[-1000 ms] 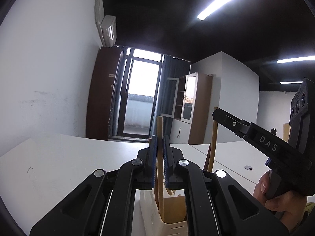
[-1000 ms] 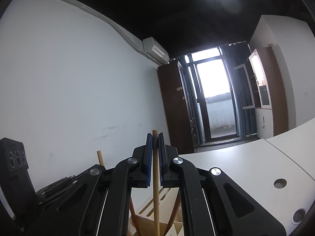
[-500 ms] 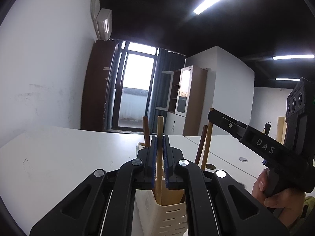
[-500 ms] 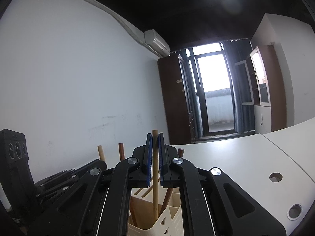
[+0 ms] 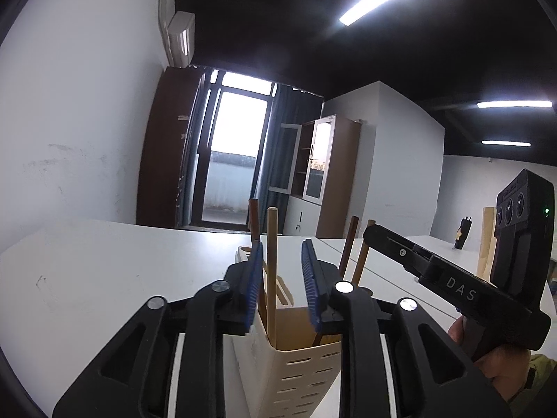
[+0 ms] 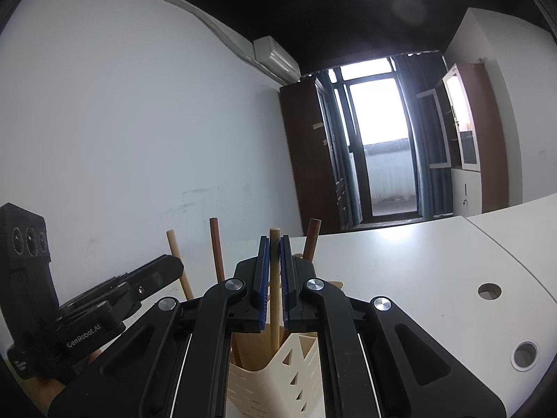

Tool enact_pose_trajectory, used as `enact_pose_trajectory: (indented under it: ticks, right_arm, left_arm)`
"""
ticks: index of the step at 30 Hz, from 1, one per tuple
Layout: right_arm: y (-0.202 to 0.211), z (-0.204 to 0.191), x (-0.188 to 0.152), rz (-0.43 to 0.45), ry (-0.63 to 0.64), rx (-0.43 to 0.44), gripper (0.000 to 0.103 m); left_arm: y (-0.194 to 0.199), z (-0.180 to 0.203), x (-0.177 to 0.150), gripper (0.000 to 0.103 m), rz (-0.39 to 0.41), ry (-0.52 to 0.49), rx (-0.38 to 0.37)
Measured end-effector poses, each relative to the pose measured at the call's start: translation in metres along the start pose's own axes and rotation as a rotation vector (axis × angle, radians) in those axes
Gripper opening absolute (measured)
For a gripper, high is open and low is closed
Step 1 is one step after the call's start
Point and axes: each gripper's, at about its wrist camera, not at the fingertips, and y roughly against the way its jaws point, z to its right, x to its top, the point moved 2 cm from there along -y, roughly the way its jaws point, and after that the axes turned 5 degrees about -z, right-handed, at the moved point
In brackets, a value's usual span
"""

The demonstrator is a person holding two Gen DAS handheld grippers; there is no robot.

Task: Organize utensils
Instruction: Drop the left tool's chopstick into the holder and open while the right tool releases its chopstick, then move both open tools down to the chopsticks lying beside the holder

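Observation:
A cream slotted utensil holder [image 5: 303, 372] [image 6: 278, 379] stands on the white table, right below both grippers. My left gripper [image 5: 281, 264] is level above it and its jaws are opening. A light wooden handle [image 5: 272, 271] stands between the blue pads, close to the left one and free of the right one, with its lower end inside the holder. My right gripper [image 6: 274, 244] is shut on another light wooden handle [image 6: 275, 292] that reaches down into the holder. From the left wrist view the right gripper [image 5: 374, 235] comes in from the right.
More wooden handles stick up from the holder: a dark one [image 5: 253, 219], two on the right [image 5: 350, 244], and a pale one [image 6: 177, 257] and a brown one [image 6: 217, 250]. The white table [image 6: 417, 261] has two round cable holes [image 6: 489, 291]. A hand [image 5: 501, 369] holds the right gripper.
The left jaws have parted from the wooden handle, which now stands in the holder. The holder has come up in both views. The right gripper stays shut on its handle.

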Motion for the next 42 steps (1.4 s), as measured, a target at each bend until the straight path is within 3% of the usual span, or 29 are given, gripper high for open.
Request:
enact_pose_trajectory:
  ticks: [3,5,8,14,17,19,28,42]
  right_arm:
    - [0.005,0.001,0.000,-0.001,0.008,-0.011,0.010]
    - [0.014,0.001,-0.006,0.003,0.010,-0.015,0.018]
    - [0.018,0.000,-0.010,-0.005,-0.005,-0.030,0.021]
    - [0.027,-0.003,-0.020,-0.032,-0.026,-0.048,0.022]
    - [0.031,-0.009,-0.027,-0.062,-0.009,-0.060,0.024]
    - [0.038,-0.012,-0.030,-0.063,-0.015,-0.064,0.032]
    - [0.054,-0.016,-0.049,-0.136,-0.050,-0.095,0.041]
    - [0.065,-0.021,-0.102,-0.302,-0.029,-0.151,0.047]
  left_arm:
    - [0.009,-0.005,0.004,0.027,0.020,0.017,0.002]
    - [0.017,-0.010,0.004,0.028,0.035,0.018,0.015]
    - [0.022,-0.017,-0.001,0.028,0.012,0.031,0.033]
    - [0.031,-0.019,-0.017,0.028,-0.066,0.030,0.057]
    - [0.034,-0.012,-0.025,0.030,-0.122,-0.020,0.079]
    - [0.040,-0.011,-0.029,0.030,-0.138,-0.040,0.117]
    - [0.049,-0.009,-0.054,0.030,-0.264,-0.023,0.164]
    - [0.058,-0.007,-0.098,0.035,-0.452,0.028,0.154]
